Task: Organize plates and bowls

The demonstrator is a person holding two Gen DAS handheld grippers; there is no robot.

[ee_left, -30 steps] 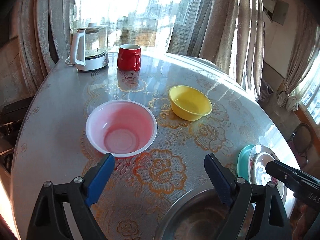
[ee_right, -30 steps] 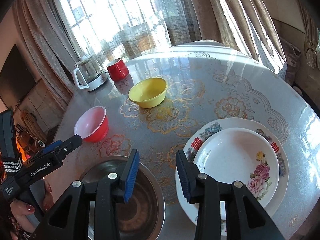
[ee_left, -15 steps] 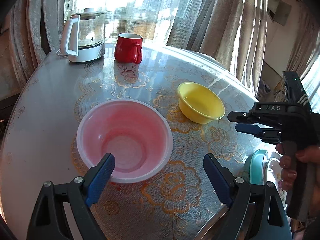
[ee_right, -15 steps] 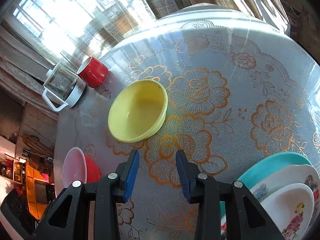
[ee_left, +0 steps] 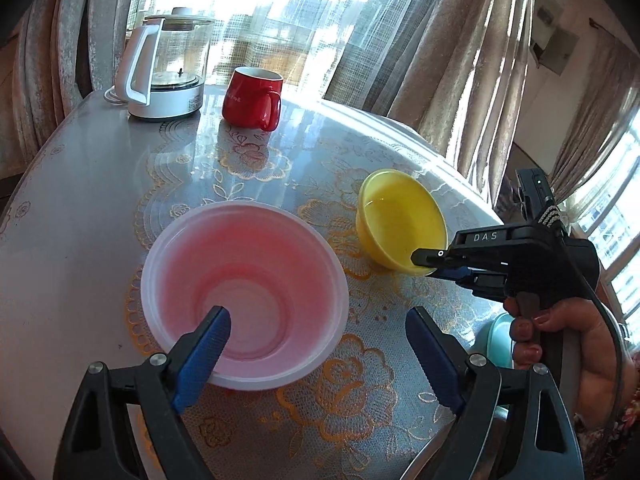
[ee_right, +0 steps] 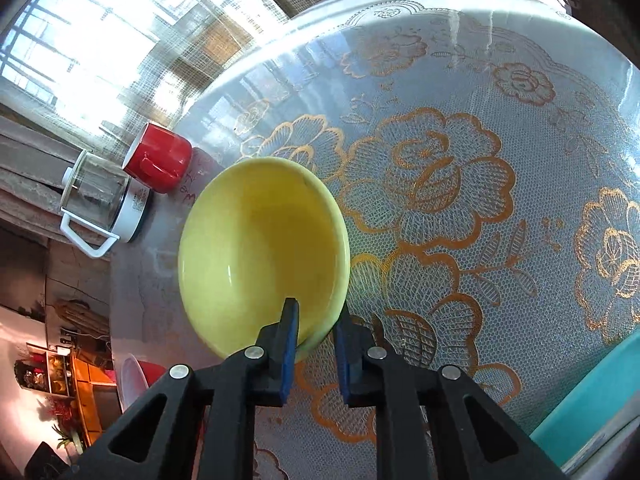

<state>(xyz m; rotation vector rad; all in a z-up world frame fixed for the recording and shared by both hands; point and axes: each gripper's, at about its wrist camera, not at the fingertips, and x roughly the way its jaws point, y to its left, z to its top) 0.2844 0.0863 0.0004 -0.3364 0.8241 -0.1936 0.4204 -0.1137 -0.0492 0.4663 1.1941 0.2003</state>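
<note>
Two hand-held grippers share one build: the left gripper (ee_left: 318,354) and right gripper (ee_right: 316,344) each carry black angular arms with triangular cut-outs, round silver screws behind the fingers, and ribbed blue pads (ee_left: 204,354) on the inner faces. The right tool's black body reads "DAS" in white, with a pistol grip, a black cable trailing behind and a floral sleeve (ee_left: 628,420).

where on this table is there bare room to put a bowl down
Free: the far right of the table, beyond the yellow bowl; also the left edge, between kettle and pink bowl. Crowded: the near right, by the teal plate and right gripper.
</note>
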